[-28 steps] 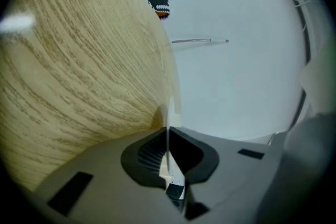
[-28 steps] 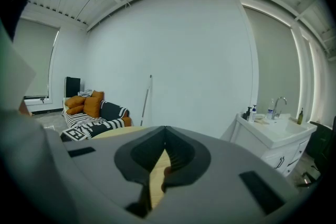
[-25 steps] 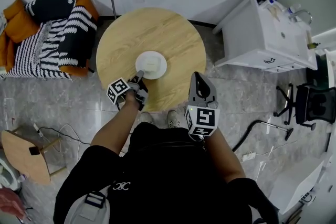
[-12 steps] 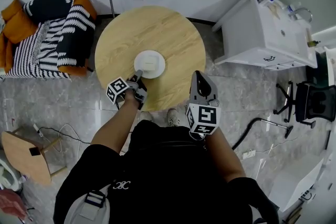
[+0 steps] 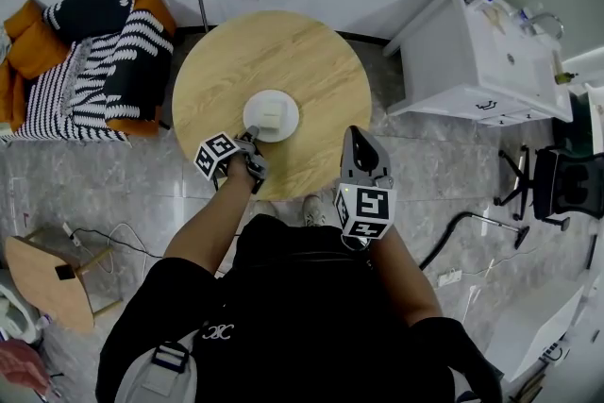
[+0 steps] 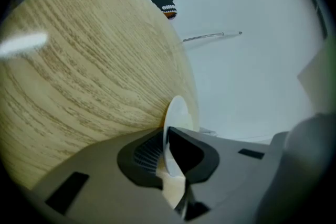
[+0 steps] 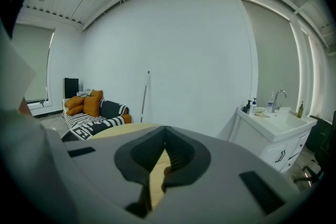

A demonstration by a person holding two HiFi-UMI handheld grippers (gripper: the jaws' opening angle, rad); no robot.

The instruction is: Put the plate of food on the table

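Observation:
A white plate [image 5: 286, 129] with a pale block of food [image 5: 271, 113] is over the near part of the round wooden table [image 5: 274, 52]. My left gripper [image 5: 249, 136] is shut on the plate's near-left rim. In the left gripper view the plate [image 6: 176, 113] shows edge-on between the shut jaws of that gripper [image 6: 169, 136], close above the table [image 6: 79, 76]; I cannot tell if it touches. My right gripper [image 5: 354, 136] hangs over the table's near right edge. Its jaws are shut in the right gripper view [image 7: 164, 152], with nothing between them.
A striped sofa with orange cushions [image 5: 85, 61] stands left of the table. A white sink cabinet [image 5: 477, 61] stands to the right, with an office chair [image 5: 557, 189] beyond it. A small wooden stool [image 5: 42, 278] and a cable lie on the floor at the left.
The left gripper and the plate have shifted only slightly over the table. The right gripper has stayed where it was.

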